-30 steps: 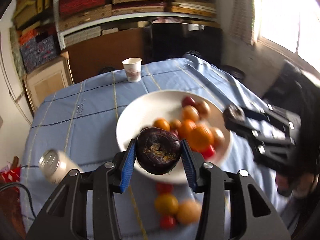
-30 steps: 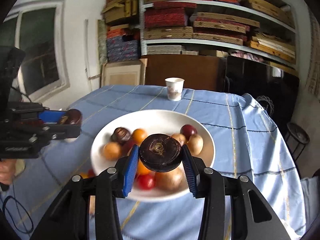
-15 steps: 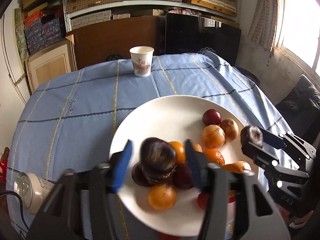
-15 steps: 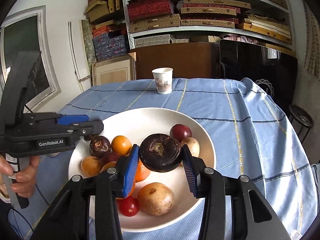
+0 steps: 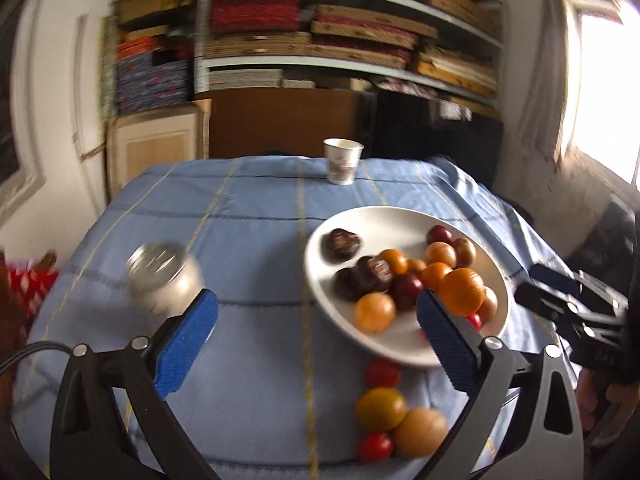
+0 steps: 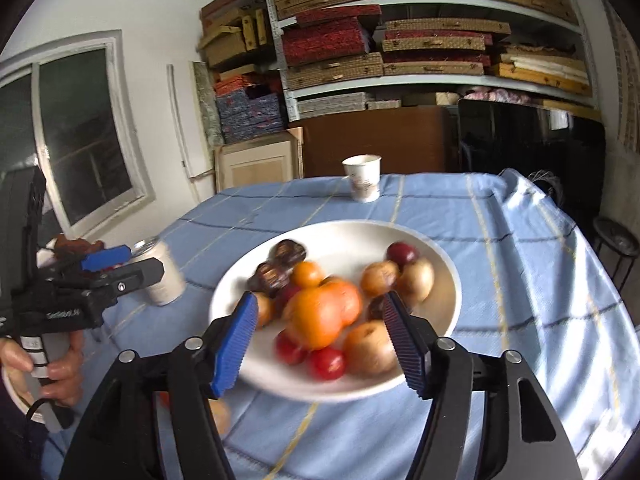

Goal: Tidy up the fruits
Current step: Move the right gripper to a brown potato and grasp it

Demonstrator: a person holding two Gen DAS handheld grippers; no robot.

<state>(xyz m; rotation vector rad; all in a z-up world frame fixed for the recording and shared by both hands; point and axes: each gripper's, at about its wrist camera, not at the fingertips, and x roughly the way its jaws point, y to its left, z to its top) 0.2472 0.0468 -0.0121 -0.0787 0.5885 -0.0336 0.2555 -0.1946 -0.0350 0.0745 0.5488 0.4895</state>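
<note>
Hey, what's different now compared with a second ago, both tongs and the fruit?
Both tongs let go. The left tongs dropped their dark purple fruit onto the white plate and swung left toward the can, jaws opening, empty. The right tongs are opening too, their dark fruit gone into the pile. The paper cup and the loose fruits on the cloth are unchanged.

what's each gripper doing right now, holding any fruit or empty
left gripper: jaws opening, wide apart, nothing between the blue pads.
right gripper: jaws opening, pads gripping nothing; the fruit seen between them lies in the white bowl.
</note>
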